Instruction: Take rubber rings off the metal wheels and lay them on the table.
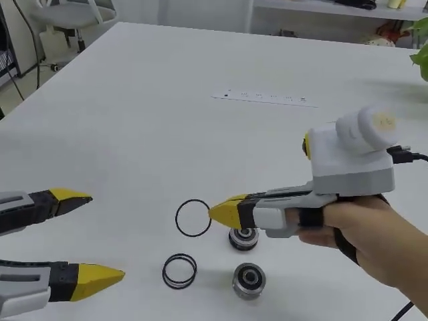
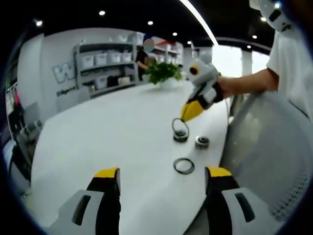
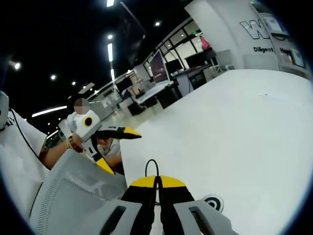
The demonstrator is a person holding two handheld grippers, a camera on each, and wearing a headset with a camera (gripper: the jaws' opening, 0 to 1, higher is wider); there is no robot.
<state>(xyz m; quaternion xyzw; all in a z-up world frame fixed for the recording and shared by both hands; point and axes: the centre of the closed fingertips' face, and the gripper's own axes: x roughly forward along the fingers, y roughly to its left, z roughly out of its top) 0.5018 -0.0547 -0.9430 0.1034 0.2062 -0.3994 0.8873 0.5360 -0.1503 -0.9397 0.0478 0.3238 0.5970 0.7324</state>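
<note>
Left claw (image 1: 107, 235) is gaping wide, carrying nothing. I'm pinching 1 rubber ring (image 1: 193, 218) in the closed right claw (image 1: 212, 212), just beside a metal wheel (image 1: 243, 238). I'm worrying that such a thin pinch could slip, springing the ring across the worktop (image 1: 167, 120). Being round, it has no long axis and is facing roughly upward.

Open table (image 1: 167, 100) beyond the wheels (image 1: 249, 279) and rings (image 1: 179, 271).
</note>
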